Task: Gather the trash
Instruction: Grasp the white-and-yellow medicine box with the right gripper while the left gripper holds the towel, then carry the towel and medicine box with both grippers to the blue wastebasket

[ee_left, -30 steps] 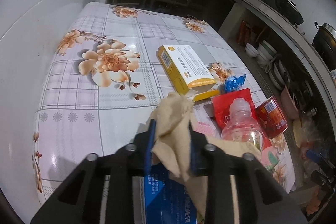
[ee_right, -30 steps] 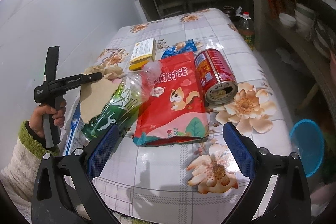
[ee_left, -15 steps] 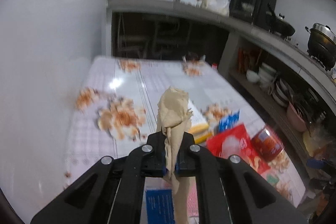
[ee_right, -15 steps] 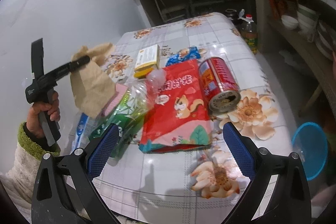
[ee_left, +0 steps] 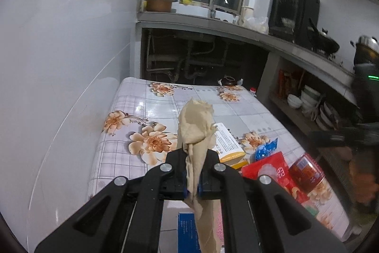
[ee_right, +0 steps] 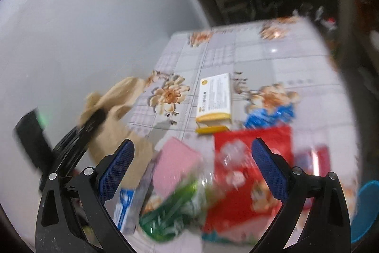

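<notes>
My left gripper (ee_left: 192, 178) is shut on a crumpled tan paper napkin (ee_left: 195, 127), held up above the flowered table (ee_left: 132, 108). The right wrist view, blurred, shows the same napkin (ee_right: 113, 115) at left with the left gripper (ee_right: 94, 120) clamped on it. My right gripper (ee_right: 191, 167) stands wide open over the litter: a clear plastic bottle with a green label (ee_right: 175, 212), a red snack bag (ee_right: 248, 172), a pink packet (ee_right: 175, 165) and a yellow-white box (ee_right: 214, 96). Nothing sits between its fingers. A red can (ee_left: 305, 172) lies at the table's right.
A blue wrapper (ee_right: 270, 113) lies behind the red bag and a blue-white box (ee_right: 124, 208) near the front edge. A blue bin (ee_right: 367, 208) stands off the table at right. A white wall (ee_left: 59, 63) borders the left; counter shelves with dishes (ee_left: 308, 101) run along the right.
The left gripper closed on the napkin and lifted it off the table. The right gripper swept left and forward over the bottle and red bag, staying open.
</notes>
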The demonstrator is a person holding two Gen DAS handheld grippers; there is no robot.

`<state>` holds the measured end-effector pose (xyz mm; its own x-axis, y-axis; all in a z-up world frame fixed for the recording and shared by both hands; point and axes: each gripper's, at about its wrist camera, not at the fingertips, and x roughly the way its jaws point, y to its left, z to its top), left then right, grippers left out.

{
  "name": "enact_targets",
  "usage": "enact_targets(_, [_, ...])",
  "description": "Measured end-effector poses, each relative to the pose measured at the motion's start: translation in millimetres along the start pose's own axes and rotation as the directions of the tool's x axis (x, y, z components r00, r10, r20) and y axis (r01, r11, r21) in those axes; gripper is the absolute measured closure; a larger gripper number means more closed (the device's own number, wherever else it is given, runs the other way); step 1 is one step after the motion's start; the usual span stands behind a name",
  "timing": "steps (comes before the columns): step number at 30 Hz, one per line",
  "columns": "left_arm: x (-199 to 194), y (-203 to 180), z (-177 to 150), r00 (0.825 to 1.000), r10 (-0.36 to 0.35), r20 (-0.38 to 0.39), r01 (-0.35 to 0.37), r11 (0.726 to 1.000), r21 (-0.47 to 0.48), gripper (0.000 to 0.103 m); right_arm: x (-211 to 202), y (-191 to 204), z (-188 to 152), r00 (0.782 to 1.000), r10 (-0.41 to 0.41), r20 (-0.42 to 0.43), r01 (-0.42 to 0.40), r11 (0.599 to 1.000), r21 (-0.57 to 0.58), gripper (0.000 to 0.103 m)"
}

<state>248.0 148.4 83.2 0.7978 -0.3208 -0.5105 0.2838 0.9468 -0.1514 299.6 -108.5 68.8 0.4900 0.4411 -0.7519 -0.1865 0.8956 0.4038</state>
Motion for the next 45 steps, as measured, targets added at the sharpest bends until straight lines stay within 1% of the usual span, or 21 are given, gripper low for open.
enact_targets(1, [-1.1, 2.6, 0.8, 1.0, -0.005, 0.006, 0.005, 1.0, -0.015, 0.098, 19.4, 1.5, 13.1, 0.999, -0.012, -0.041, 0.012, 1.0, -0.007, 0.008])
enact_targets(3, [-3.5, 8.1, 4.1, 1.0, -0.016, 0.019, 0.017, 0.999, -0.043, 0.098, 56.9, 4.2, 32.8, 0.992, -0.07, -0.109, 0.068, 0.997, -0.02, 0.008])
enact_targets(5, [-5.8, 9.9, 7.5, 0.999, -0.02, 0.03, 0.022, 0.998, -0.057, 0.098, 83.6, 6.8, 43.0, 0.981, -0.116, -0.154, 0.111, 0.993, -0.038, 0.008])
enact_targets(7, [-6.5, 10.6, 10.6, 0.999, -0.027, 0.035, 0.029, 0.997, -0.065, 0.098, 114.4, 7.0, 52.6, 0.966, -0.158, -0.206, 0.147, 0.987, -0.07, 0.008])
enact_targets(10, [-5.1, 11.4, 13.5, 0.999, -0.032, 0.034, 0.034, 0.997, -0.074, 0.098, 143.1, 4.1, 58.0, 0.946, -0.201, -0.256, 0.187, 0.979, -0.079, 0.008])
enact_targets(12, [-4.5, 11.7, 14.5, 0.999, -0.036, 0.036, 0.039, 0.996, -0.08, 0.098, 158.7, 2.2, 60.3, 0.934, -0.208, -0.29, 0.194, 0.978, -0.079, 0.008])
enact_targets(17, [-2.4, 9.9, 16.0, 0.999, -0.04, 0.037, 0.043, 0.996, -0.077, 0.098, 179.5, -3.1, 59.0, 0.909, -0.258, -0.326, 0.239, 0.966, -0.098, 0.008])
enact_targets(19, [-0.9, 10.5, 16.6, 0.998, -0.041, 0.036, 0.044, 0.996, -0.077, 0.098, 184.3, -4.8, 56.4, 0.903, -0.268, -0.336, 0.247, 0.963, -0.106, 0.014])
enact_targets(21, [-0.4, 10.8, 16.8, 0.999, -0.039, 0.035, 0.042, 0.996, -0.078, 0.098, 188.4, -8.3, 53.5, 0.897, -0.272, -0.347, 0.252, 0.962, -0.104, 0.023])
enact_targets(22, [-0.4, 10.9, 16.9, 0.999, -0.039, 0.035, 0.041, 0.996, -0.079, 0.098, 189.3, -10.1, 51.8, 0.897, -0.269, -0.351, 0.25, 0.963, -0.099, 0.025])
enact_targets(26, [-0.9, 11.8, 17.0, 0.999, -0.035, 0.031, 0.037, 0.996, -0.083, 0.098, 184.6, -14.9, 48.1, 0.905, -0.265, -0.332, 0.25, 0.964, -0.089, 0.035])
enact_targets(30, [-2.8, 9.2, 18.0, 0.999, -0.031, 0.033, 0.034, 0.996, -0.081, 0.098, 173.8, -27.5, 48.0, 0.919, -0.221, -0.325, 0.224, 0.974, -0.029, 0.037])
enact_targets(35, [-5.4, 8.9, 20.0, 0.999, -0.03, 0.038, 0.033, 0.996, -0.078, 0.098, 153.2, -41.4, 55.6, 0.943, -0.179, -0.28, 0.195, 0.98, 0.028, 0.037])
enact_targets(41, [-15.3, 1.7, 29.4, 0.997, -0.054, 0.063, 0.059, 0.995, -0.081, 0.098, 101.2, -43.8, 60.0, 0.98, -0.099, -0.171, 0.113, 0.991, 0.071, 0.037])
enact_targets(43, [-19.9, -4.5, 33.1, 0.995, -0.073, 0.074, 0.079, 0.994, -0.079, 0.098, 74.2, -42.2, 59.1, 0.992, -0.056, -0.114, 0.065, 0.995, 0.081, 0.037])
enact_targets(45, [-23.8, -13.2, 37.0, 0.993, -0.086, 0.084, 0.092, 0.993, -0.069, 0.098, 48.5, -43.4, 56.4, 0.998, -0.024, -0.064, 0.03, 0.996, 0.089, 0.037])
